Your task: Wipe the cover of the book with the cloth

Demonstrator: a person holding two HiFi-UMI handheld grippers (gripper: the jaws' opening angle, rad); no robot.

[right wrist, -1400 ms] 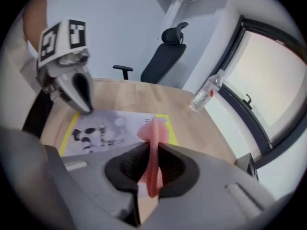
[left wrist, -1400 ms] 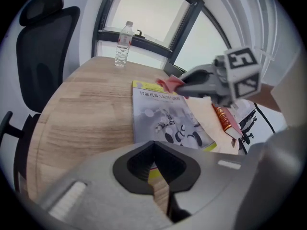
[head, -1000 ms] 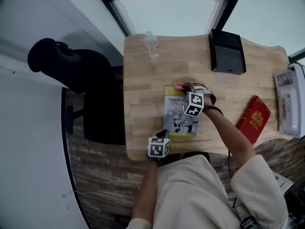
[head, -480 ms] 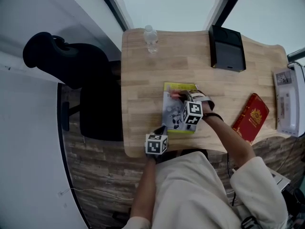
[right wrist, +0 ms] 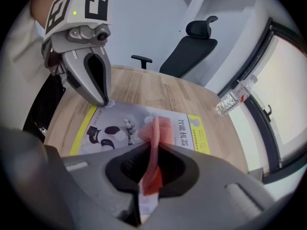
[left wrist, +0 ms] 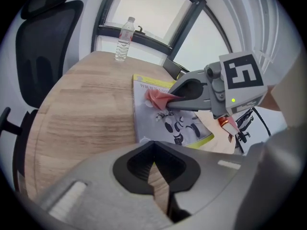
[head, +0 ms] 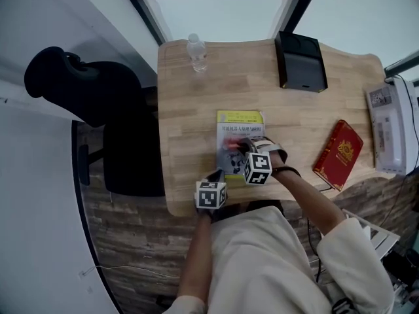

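In the right claw [right wrist: 152, 145], clamped tight, a pink cloth [right wrist: 154, 127] is being pressed onto the cover of the book [right wrist: 120, 123], which is being pinned at one corner by the closed, empty left claw [right wrist: 104, 101] on the wooden counter [right wrist: 158, 92].

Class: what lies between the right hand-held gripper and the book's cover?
The pink cloth, pinched by the right hand-held gripper, its end on the book; seen in the right gripper view.
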